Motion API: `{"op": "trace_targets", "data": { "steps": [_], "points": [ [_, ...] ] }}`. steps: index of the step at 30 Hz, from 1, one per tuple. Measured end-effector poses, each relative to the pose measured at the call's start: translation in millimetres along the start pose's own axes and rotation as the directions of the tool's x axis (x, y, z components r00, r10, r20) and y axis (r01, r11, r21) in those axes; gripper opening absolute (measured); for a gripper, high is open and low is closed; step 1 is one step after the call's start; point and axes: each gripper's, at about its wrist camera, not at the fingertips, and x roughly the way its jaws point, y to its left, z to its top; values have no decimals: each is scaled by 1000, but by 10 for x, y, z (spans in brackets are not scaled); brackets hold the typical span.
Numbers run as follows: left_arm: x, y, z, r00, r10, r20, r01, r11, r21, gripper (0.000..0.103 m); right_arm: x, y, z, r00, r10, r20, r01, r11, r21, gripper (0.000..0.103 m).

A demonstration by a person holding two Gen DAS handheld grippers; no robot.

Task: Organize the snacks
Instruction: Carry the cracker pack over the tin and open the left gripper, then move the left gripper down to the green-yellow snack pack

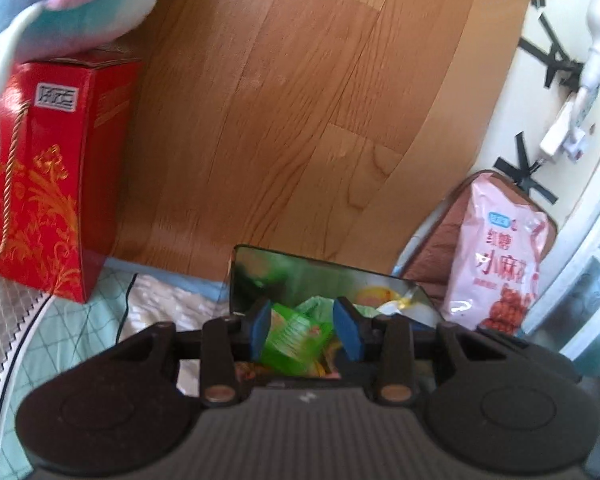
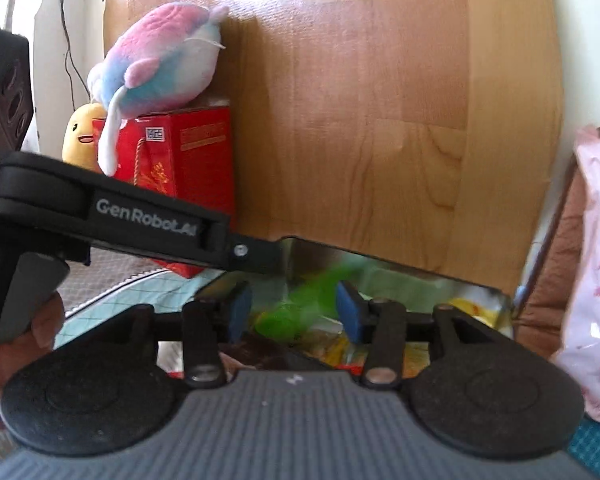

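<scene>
That green snack packet (image 1: pixel 296 340) is light, crinkly and probably slippery, so pinch a sealed edge; left gripper (image 1: pixel 306 332) is clenched on it over the shiny metal box (image 1: pixel 300 268), while right gripper (image 2: pixel 294 312) hangs released, nothing pinched.

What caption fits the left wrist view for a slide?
Left tongs poised around a green plastic snack packet above a shiny rectangular metal tin of snacks.
</scene>
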Motion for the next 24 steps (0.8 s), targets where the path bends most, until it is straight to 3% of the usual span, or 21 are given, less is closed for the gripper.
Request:
{"op": "trace_targets", "data": {
  "steps": [4,7,11,14,16,18,21,23,24],
  "points": [
    [-286,5,-201,999,-46,-1,46,999,2,34,-399,8,-167,1000,22,11,-23,999,43,50],
    [-463,-23,-461,994,-90,-65,91,996,13,36,-749,100,-410,996,78,-34,-75,993,87,50],
    [-590,-21,-856,959,-181,-216,169,983,-73,36,-1102,182,-806,977,167,-136,-132,964,231,50],
    [-662,-15,-1090,927,-243,-287,206,967,-151,36,-1290,223,-1070,971,166,-173,-110,950,294,50],
    [-698,-24,-1204,916,-261,-305,216,961,-173,37,-1360,265,-1188,968,177,-180,-113,941,318,50],
    [-683,-50,-1290,905,-264,-333,213,960,-182,39,-1393,352,-1235,971,164,-172,-107,949,297,50],
    [-621,-115,-1398,884,-279,-374,215,955,-203,44,-1384,545,-1230,976,130,-177,-100,980,172,50],
    [-591,-172,-1408,878,-297,-375,232,950,-208,45,-1331,686,-1223,976,116,-182,-104,992,76,51],
    [-580,-192,-1400,883,-291,-368,229,952,-205,46,-1304,745,-1238,979,89,-184,-86,996,24,53]
  ]
}}
